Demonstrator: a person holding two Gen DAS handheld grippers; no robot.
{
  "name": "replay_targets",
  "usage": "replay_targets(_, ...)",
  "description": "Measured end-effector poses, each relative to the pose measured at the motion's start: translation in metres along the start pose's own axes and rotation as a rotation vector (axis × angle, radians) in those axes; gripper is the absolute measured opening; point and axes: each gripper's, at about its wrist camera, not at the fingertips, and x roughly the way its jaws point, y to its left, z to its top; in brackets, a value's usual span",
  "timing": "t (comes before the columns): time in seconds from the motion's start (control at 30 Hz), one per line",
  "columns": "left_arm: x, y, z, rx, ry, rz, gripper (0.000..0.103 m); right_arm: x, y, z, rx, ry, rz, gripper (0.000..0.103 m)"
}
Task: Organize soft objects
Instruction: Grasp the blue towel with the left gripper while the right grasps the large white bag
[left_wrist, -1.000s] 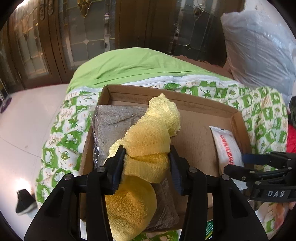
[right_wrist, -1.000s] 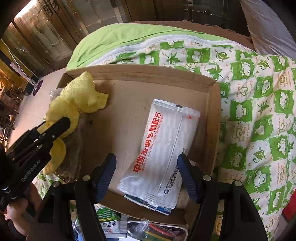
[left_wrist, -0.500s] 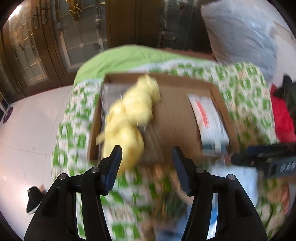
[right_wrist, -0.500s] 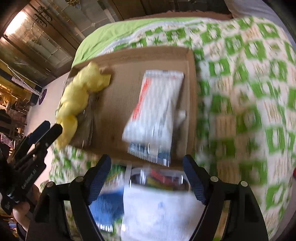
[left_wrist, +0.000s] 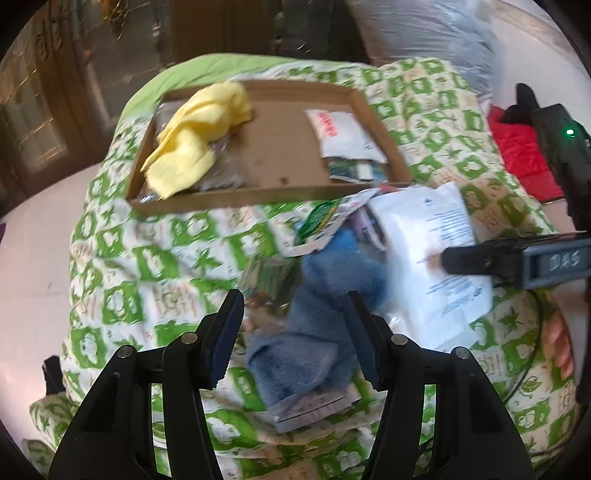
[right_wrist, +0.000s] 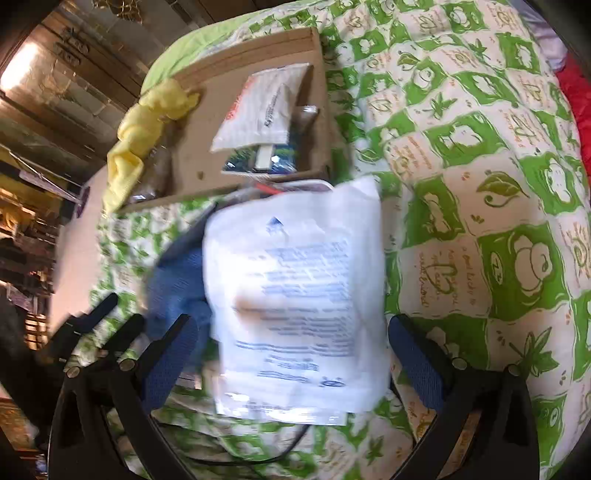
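A yellow towel (left_wrist: 195, 140) lies at the left end of a shallow cardboard box (left_wrist: 258, 194) on the bed, and shows in the right wrist view too (right_wrist: 147, 122). A white packet with red print (left_wrist: 341, 134) lies at the box's right end. My left gripper (left_wrist: 295, 339) is open and empty over a blue towel (left_wrist: 321, 317) in front of the box. My right gripper (right_wrist: 291, 354) is open, its fingers either side of a large white packet (right_wrist: 299, 295) beside the blue towel (right_wrist: 177, 284).
The bed has a green-and-white patterned cover (right_wrist: 480, 147). A green-and-white pouch (left_wrist: 325, 218) lies by the box's front wall. A red cloth (left_wrist: 521, 151) lies at the right. A grey pillow (left_wrist: 424, 33) is behind. The floor (left_wrist: 33, 229) is at the left.
My left gripper let go of the yellow towel, which stays in the box. Both grippers pulled back from the box to the blue towel and the large white packet.
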Motion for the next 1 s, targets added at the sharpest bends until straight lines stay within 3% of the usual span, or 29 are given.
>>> replay_targets(0.3, 0.015, -0.014, 0.008, 0.025, -0.003, -0.009, 0.056, 0.025, 0.022, 0.005, -0.05, 0.012, -0.078, 0.103)
replay_targets(0.57, 0.055, -0.029, -0.001, 0.083, 0.107, 0.003, 0.053, 0.037, 0.025, 0.002, -0.076, -0.036, -0.153, 0.1)
replay_targets(0.67, 0.05, -0.031, -0.003, 0.091, 0.092, -0.003, 0.045, 0.033, 0.026, -0.005, -0.113, -0.062, -0.174, 0.091)
replay_targets(0.83, 0.042, -0.032, -0.008, 0.084, 0.097, -0.027, 0.044, 0.028, 0.028, -0.014, -0.128, -0.081, -0.135, 0.066)
replay_targets(1.0, 0.032, -0.028, -0.008, 0.053, 0.094, -0.058, 0.044, 0.01, 0.023, -0.025, -0.116, -0.098, -0.096, 0.056)
